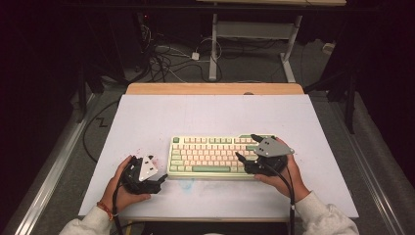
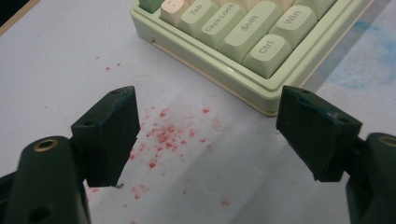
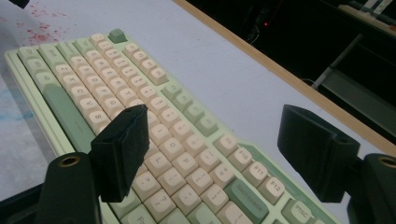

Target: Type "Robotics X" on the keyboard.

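— Jaws, item one: how are they recorded?
— Both pairs are held wide apart with nothing gripped. The right gripper (image 1: 248,149) is poised over the right end of the keyboard (image 1: 210,155); the left gripper (image 1: 157,172) is kept just off the keyboard's near-left corner, above red specks (image 2: 163,135) on the white mat (image 1: 147,117).

— Item two: progress?
— No key is pressed or clasped; the keyboard is judged set flat and released, with any further handling still outstanding.
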A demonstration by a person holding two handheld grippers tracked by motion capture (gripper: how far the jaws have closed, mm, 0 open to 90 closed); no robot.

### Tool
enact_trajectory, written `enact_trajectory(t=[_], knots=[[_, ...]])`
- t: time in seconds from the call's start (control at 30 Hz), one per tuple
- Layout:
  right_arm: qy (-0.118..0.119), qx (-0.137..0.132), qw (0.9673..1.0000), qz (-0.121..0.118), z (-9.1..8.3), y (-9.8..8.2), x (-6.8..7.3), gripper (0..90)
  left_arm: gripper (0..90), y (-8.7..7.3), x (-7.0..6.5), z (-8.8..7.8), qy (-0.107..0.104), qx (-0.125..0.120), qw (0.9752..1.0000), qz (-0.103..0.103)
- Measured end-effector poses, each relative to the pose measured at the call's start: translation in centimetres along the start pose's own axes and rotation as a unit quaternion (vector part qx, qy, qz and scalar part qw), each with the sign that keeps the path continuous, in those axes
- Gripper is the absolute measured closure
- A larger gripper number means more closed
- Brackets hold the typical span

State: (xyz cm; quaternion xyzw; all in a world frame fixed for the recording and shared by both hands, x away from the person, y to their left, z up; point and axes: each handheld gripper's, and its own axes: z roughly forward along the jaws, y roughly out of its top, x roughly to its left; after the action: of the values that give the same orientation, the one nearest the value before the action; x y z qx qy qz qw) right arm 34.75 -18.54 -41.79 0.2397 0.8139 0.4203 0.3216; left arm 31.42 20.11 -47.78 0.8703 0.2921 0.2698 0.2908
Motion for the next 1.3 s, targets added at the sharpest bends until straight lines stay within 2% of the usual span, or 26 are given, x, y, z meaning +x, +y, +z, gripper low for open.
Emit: enact_trajectory(t=[0.23,0.53,0.67,0.8,0.93,1.03,1.17,1.2,1.3], knots=[[-0.013,0.002,0.9999,0.004,-1.3,-1.2,-0.4,25.2,21.3,0.1,0.0,-0.2,0.002,-0.006,1.0000,-0.002],[-0.030,0.003,0.9995,0.006,-2.5,-2.9,-0.8,25.3,22.3,0.2,0.3,-0.7,-0.005,-0.020,0.9997,-0.012],[-0.036,0.007,0.9992,0.011,-3.0,-3.8,-0.9,25.4,25.6,0.4,0.4,-1.1,-0.003,-0.023,0.9996,-0.013],[-0.042,0.017,0.9989,0.016,-3.6,-4.7,-0.9,25.4,38.4,0.7,0.3,-1.4,-0.009,-0.027,0.9995,-0.011],[-0.042,0.028,0.9985,0.022,-4.1,-5.7,-0.8,25.4,63.1,1.0,0.7,-1.9,-0.036,-0.042,0.9982,-0.024],[-0.042,0.035,0.9983,0.022,-4.5,-6.2,-0.6,25.4,77.5,1.4,0.8,-2.0,-0.045,-0.040,0.9980,-0.020],[-0.041,0.040,0.9981,0.022,-4.9,-6.7,-0.4,25.4,86.6,2.1,0.5,-2.0,-0.055,-0.036,0.9979,-0.002],[-0.039,0.042,0.9981,0.024,-5.0,-6.8,-0.4,26.0,87.5,2.3,0.5,-2.0,-0.062,-0.038,0.9974,0.002],[-0.037,0.044,0.9980,0.026,-5.2,-7.1,-0.4,26.3,87.7,3.3,0.2,-1.9,-0.066,-0.039,0.9970,0.011]])
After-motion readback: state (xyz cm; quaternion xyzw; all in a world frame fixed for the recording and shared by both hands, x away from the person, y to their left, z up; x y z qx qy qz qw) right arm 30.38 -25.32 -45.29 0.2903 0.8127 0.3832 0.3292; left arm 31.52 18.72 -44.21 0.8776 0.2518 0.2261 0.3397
